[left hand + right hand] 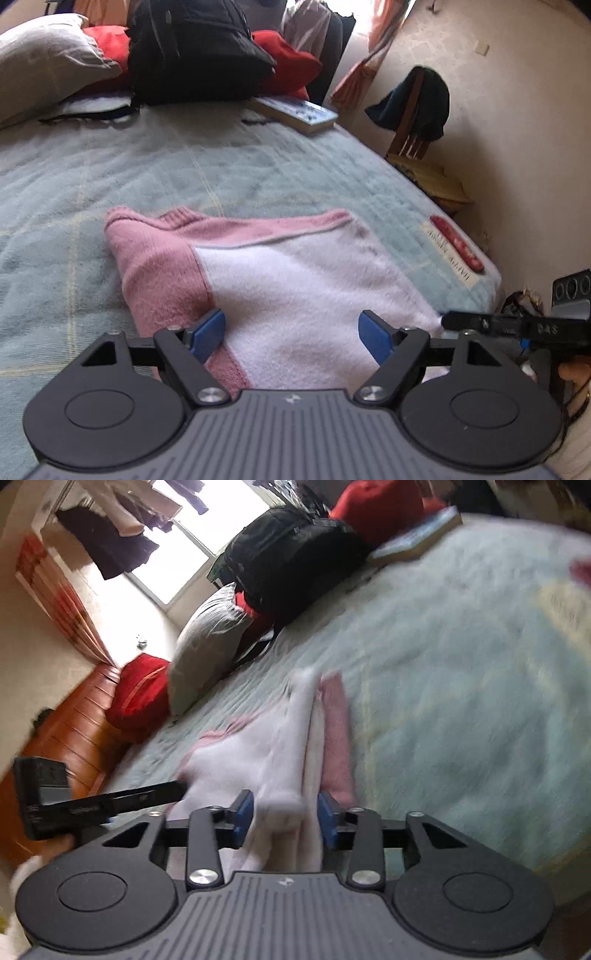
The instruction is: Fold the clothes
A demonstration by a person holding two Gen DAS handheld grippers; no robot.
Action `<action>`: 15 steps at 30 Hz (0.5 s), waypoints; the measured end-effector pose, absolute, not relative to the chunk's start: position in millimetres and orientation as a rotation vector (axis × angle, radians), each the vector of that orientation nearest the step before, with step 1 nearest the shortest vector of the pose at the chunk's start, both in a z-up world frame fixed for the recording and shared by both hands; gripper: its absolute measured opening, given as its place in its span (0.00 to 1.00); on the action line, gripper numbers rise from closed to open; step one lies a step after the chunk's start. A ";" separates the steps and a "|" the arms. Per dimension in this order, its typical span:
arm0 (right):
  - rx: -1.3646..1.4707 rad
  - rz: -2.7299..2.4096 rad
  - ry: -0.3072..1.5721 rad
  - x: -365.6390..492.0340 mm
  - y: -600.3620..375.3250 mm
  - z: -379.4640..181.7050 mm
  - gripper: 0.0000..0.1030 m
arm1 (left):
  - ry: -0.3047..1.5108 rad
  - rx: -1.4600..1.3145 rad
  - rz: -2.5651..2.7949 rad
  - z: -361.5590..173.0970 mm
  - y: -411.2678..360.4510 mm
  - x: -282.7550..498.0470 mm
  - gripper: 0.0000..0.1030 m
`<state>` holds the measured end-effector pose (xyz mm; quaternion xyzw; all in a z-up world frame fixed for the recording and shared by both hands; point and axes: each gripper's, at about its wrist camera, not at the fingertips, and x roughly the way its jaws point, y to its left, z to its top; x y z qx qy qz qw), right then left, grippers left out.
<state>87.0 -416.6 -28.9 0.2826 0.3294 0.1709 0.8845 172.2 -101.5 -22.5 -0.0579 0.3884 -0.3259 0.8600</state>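
Open blanket point(110, 177) all round the folded sweater point(295, 266): clear passage left, beyond and right. Far end blocked by black backpack point(199, 51), pillow point(44, 62), book point(299, 114). Wall and chair point(410, 110) crowd the bed's right edge.

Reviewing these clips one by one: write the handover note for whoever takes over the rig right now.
Left claw: open, holding nothing, above the near part of the sweater.
Right claw: jaws apart, with the sweater's stacked edge between them; the blue pads don't visibly press it.
Sweater: pink and white, lying on the green blanket, already folded into a compact shape.
Done: the main folds.
Left: probably only withdrawing both claws and tidying edges; the right wrist view is blurred, so check that edge.
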 end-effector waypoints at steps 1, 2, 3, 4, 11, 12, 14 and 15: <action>0.561 0.356 0.678 90.9 -416.5 -19.6 0.45 | 0.806 -0.129 -0.681 -18.6 -97.3 169.4 0.77; 0.534 0.361 0.671 96.1 -414.8 -11.1 0.45 | 0.799 -0.137 -0.674 -14.9 -92.4 165.9 0.77; 0.502 0.369 0.667 102.7 -411.6 -2.2 0.45 | 0.794 -0.145 -0.660 -12.0 -86.2 161.5 0.78; 0.466 0.379 0.665 110.9 -406.7 6.5 0.45 | 0.790 -0.152 -0.647 -9.9 -79.9 158.0 0.78; 0.127 0.492 0.714 203.8 -334.1 39.7 0.44 | 0.790 -0.180 -0.531 -10.8 -40.1 148.5 0.81; 0.086 0.508 0.739 220.4 -322.7 38.0 0.44 | 0.791 -0.187 -0.525 -11.6 -35.8 148.8 0.81; 0.016 0.527 0.795 252.0 -301.7 29.6 0.44 | 0.795 -0.204 -0.525 -13.3 -28.6 150.3 0.81; -0.014 0.531 0.820 263.4 -293.9 24.5 0.44 | 0.798 -0.211 -0.529 -14.5 -25.7 151.2 0.81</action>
